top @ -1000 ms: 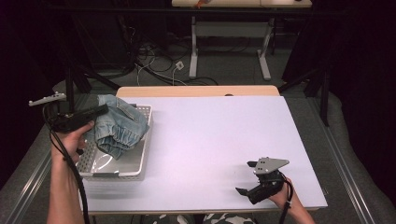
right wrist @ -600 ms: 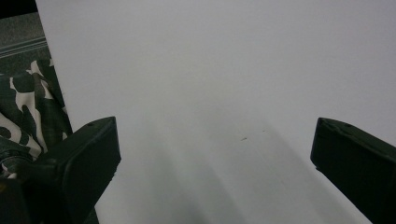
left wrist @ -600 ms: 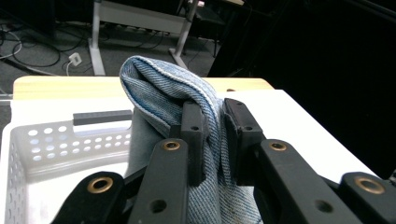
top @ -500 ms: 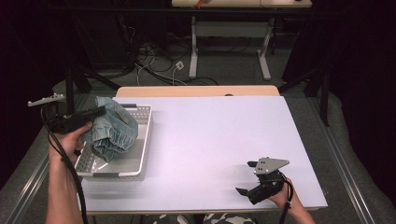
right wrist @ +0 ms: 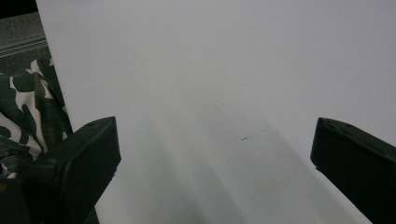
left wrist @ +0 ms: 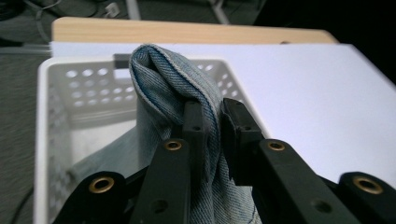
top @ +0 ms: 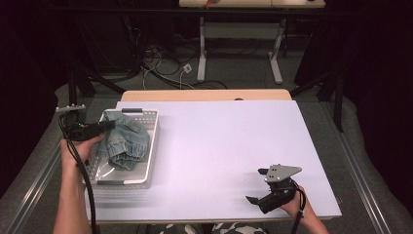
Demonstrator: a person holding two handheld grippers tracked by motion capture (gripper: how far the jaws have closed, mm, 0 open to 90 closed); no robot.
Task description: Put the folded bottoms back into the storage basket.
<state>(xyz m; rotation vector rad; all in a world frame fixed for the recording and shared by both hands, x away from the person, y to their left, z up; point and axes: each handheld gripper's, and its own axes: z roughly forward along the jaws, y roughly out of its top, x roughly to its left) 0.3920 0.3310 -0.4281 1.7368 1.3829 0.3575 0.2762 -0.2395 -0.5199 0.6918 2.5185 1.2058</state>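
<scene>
A crumpled blue denim garment (top: pixel 127 142) lies in a white perforated basket (top: pixel 147 163) at the left of the white table. My left gripper (top: pixel 110 124) reaches in from the left and is shut on a raised fold of it. In the left gripper view the two black jaws (left wrist: pixel 211 109) pinch the denim (left wrist: pixel 159 74) above the basket (left wrist: pixel 46 121). My right gripper (top: pixel 256 185) rests near the front right edge, open, with bare table between its jaws (right wrist: pixel 215 130).
The white table top (top: pixel 224 141) stretches between the basket and the right gripper, with a wooden strip (top: pixel 204 94) along its far edge. Cables and desk legs (top: pixel 202 53) lie on the floor beyond. Camouflage-patterned cloth (right wrist: pixel 28 107) shows past the table's near edge.
My left hand has come down with the denim, and the garment now sits lower in the basket. The right gripper has stayed where it was.
</scene>
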